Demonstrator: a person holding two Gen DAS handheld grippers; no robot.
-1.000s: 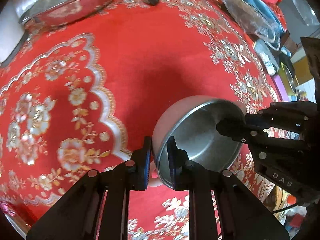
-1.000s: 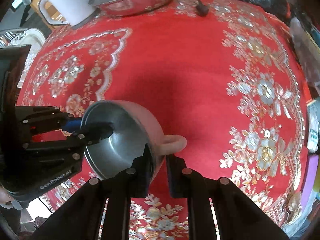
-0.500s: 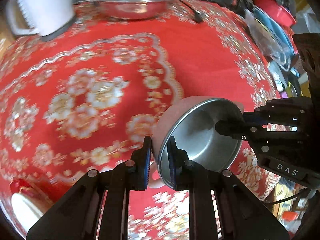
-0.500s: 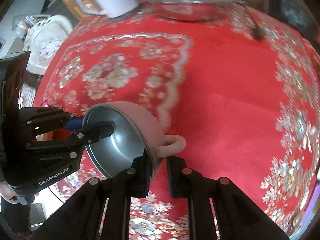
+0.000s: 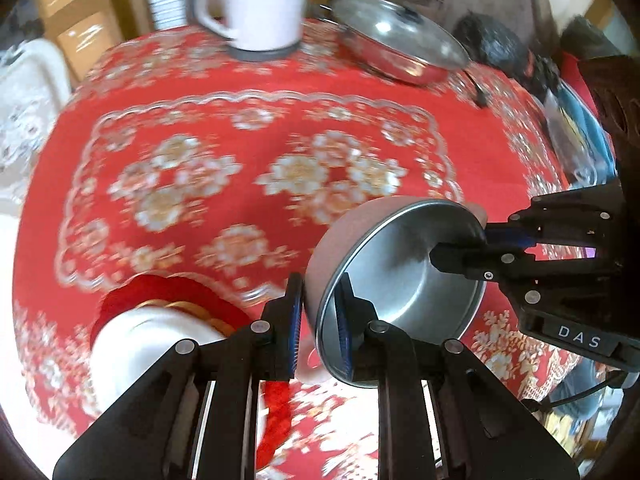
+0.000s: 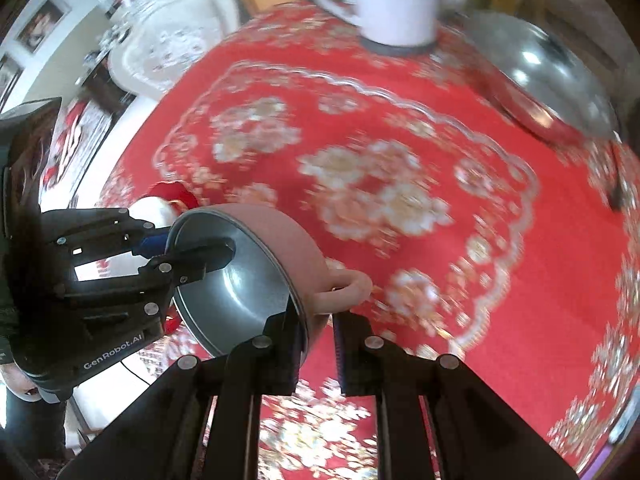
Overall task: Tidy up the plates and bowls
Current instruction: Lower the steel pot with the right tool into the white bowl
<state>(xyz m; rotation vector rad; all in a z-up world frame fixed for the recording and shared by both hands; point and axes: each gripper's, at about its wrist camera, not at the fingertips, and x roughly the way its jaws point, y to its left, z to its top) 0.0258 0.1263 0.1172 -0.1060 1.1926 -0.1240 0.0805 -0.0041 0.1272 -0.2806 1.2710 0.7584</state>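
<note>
Because the pink bowl (image 5: pixel 400 300) is wide and steel-lined, the left gripper (image 5: pixel 318 320) and the right gripper (image 6: pixel 318 344) each clamp opposite rim walls, holding it tilted above the red tablecloth (image 5: pixel 260 128), near the white bowl (image 5: pixel 152 344), presumably the stacking target.

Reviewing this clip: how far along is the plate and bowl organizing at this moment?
Done: nothing visibly stacked yet. In hand: the pink bowl with a steel inside, lifted over the red tablecloth, left gripper and right gripper each clamping its rim. Left: setting it down; a red-and-white dish lies nearby.
</note>
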